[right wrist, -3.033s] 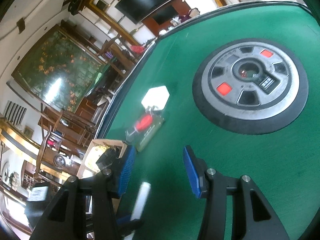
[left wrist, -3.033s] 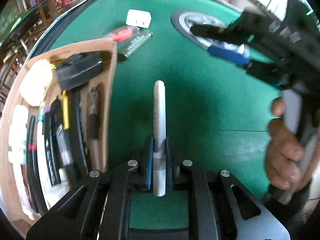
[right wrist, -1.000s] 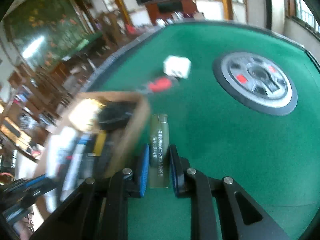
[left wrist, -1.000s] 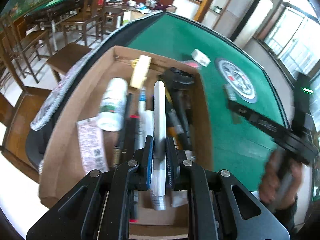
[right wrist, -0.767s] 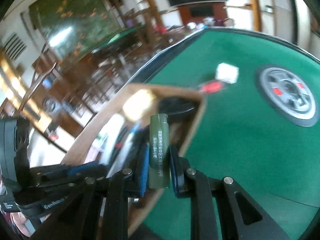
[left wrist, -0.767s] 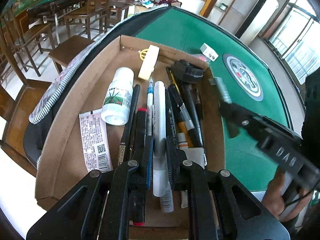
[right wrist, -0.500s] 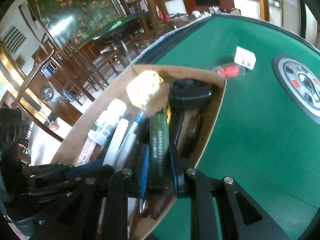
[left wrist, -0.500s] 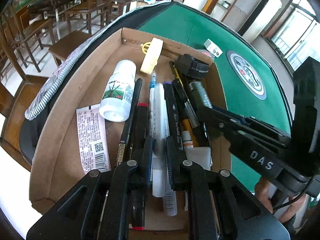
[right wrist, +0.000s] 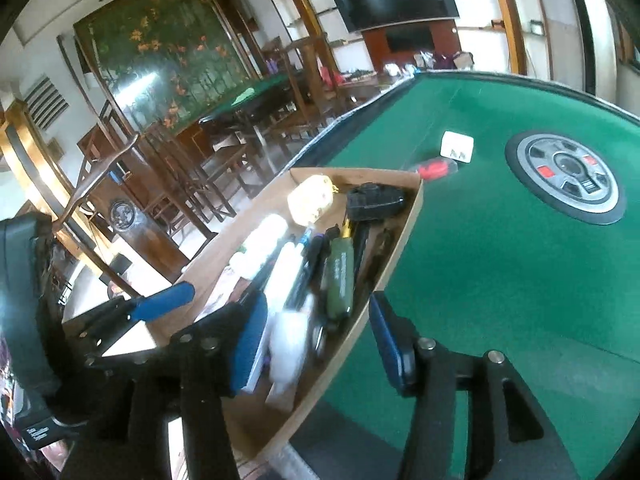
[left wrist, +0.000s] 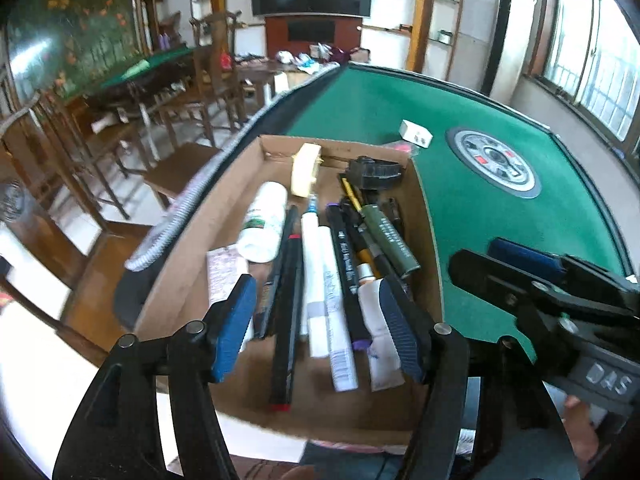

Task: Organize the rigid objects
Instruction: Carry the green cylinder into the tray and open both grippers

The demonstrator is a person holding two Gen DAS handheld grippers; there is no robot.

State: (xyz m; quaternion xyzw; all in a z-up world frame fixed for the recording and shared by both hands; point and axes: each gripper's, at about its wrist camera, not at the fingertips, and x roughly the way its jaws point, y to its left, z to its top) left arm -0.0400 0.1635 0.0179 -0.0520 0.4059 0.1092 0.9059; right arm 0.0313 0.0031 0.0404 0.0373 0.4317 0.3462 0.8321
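On the left part of the green desk (left wrist: 472, 208) sits an open cardboard box (left wrist: 192, 236) filled with small things lying lengthwise. Nearest its left wall lie a printed paper slip (left wrist: 224, 276) and a white bottle (left wrist: 262, 220). Next come black pens, then the white marker (left wrist: 316, 276), lying flat among them with nothing gripping it. Right of that are more dark pens and the green lighter (left wrist: 394, 240), which rests near the box's right wall, also free. At the far end of the box are a pale yellow block (left wrist: 304, 168) and a black case (left wrist: 376, 172).

The left tongs (left wrist: 320, 332) hang over the near end of the box, their blue pads spreading apart with nothing clamped between them. The right tongs (right wrist: 316, 340) straddle the box's right wall and are likewise opening, gripping nothing.

Further right, on bare felt beyond the box, lie a red item (right wrist: 434, 168) and a white adapter (left wrist: 416, 134), then the round centre panel (left wrist: 494, 160).
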